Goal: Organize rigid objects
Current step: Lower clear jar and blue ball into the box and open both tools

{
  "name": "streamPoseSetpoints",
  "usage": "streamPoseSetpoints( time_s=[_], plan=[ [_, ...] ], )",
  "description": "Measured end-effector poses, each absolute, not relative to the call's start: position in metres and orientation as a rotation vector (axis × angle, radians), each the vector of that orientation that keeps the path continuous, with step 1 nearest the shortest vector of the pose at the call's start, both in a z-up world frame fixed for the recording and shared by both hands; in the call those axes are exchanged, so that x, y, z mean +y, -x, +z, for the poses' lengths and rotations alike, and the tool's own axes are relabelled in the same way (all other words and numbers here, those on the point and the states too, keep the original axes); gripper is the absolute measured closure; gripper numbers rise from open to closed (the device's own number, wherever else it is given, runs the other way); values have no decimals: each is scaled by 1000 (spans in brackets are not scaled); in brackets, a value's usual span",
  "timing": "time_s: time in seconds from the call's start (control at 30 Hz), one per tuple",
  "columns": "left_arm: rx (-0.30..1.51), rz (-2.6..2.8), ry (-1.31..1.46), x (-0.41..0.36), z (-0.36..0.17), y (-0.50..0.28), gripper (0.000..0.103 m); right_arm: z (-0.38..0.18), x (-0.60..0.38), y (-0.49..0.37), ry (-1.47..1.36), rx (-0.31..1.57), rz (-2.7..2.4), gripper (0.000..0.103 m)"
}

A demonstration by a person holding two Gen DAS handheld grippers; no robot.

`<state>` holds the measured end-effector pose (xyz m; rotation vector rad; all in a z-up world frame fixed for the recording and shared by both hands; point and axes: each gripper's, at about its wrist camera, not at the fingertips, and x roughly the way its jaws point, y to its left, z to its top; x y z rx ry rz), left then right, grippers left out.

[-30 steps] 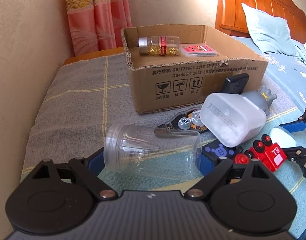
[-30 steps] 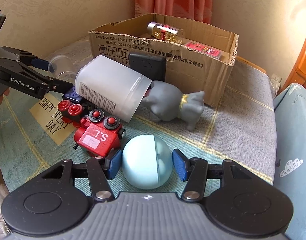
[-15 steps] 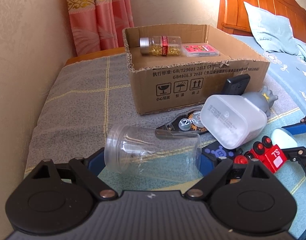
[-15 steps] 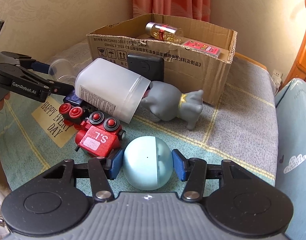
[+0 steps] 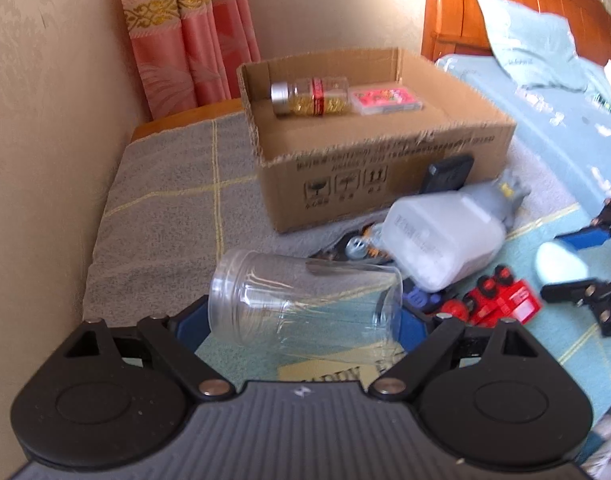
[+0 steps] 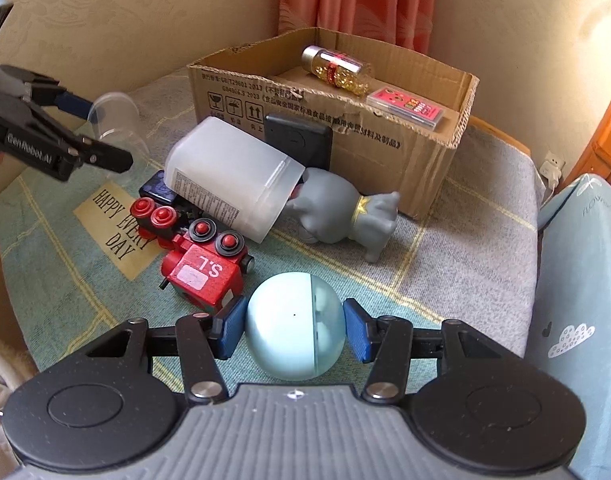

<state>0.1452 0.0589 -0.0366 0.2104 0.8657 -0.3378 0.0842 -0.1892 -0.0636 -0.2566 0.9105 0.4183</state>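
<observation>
Left gripper (image 5: 303, 316): fingers spread wide, closed on both ends of a clear plastic jar (image 5: 305, 300) lying on its side, mouth to the left; jar is judged gripped end to end and possibly raised off the cloth, though lift cannot be confirmed. Right gripper (image 6: 293, 328): blue pads set close on either side of a pale blue egg-shaped capsule (image 6: 293, 326); firm contact cannot be told, a thin gap seems to remain on the right pad. Cardboard box (image 6: 425, 152) stands at the back of the blanket-covered table (image 5: 165, 208) and already holds a small bottle of gold capsules (image 6: 337, 68) and a pink card pack (image 6: 405, 108). Left outside in front of the box: frosted white container (image 6: 225, 184) tipped on its side, grey toy animal (image 6: 345, 208), red toy engine (image 6: 205, 264), black flat device (image 6: 297, 140) leaning on the box wall. Step in hand is judged to be the carrying of jar and capsule to the box. Smooth jar should be kept level and squeezed evenly, as an end-to-end hold can slip. Capsule should be gripped across its widest part before lifting. Box rim must be cleared fully, and items lowered into free floor beside the bottle, not dropped.
</observation>
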Motion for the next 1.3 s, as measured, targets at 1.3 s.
streamPoseSetpoints(
  time_s=[1.3],
  plan=[
    [665,-208,-181,24,4,-175,2,33,-183,-189,302,730,405,45]
  ],
)
